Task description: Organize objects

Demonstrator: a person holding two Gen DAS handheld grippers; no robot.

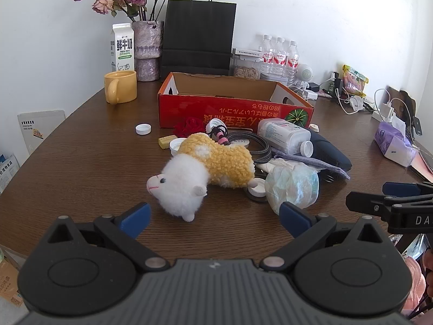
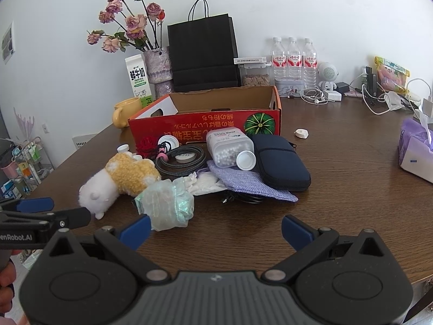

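The heap's lower layers are hard to read: a dark plug and coil show only partly beneath the lilac knitted pouch point(image 2: 253, 182), and what lies under the crumpled clear plastic bag point(image 2: 167, 204) is hidden. The print on the red cardboard box point(image 2: 205, 124) stands upside down. The box's floor is mostly out of sight behind its front wall; what shows of the inside looks bare. In front of the box on the brown worktop point(image 2: 338, 162) lies the clutter: a plush sheep point(image 1: 200, 168), white-headed with a yellow woolly body, on its side, a braided cable point(image 2: 180, 161) coiled beside it, a clear bottle point(image 2: 230, 146) of white beads tipped over with its cap on, and a navy zip case point(image 2: 281, 162) touching the bottle. Loose white caps point(image 1: 143, 129) sit near the sheep. The left tongs point(image 1: 213, 218) hang released just short of the sheep's head, nothing between their blue pads; the right tongs point(image 2: 215, 228) are likewise spread wide and empty, before the plastic bag.
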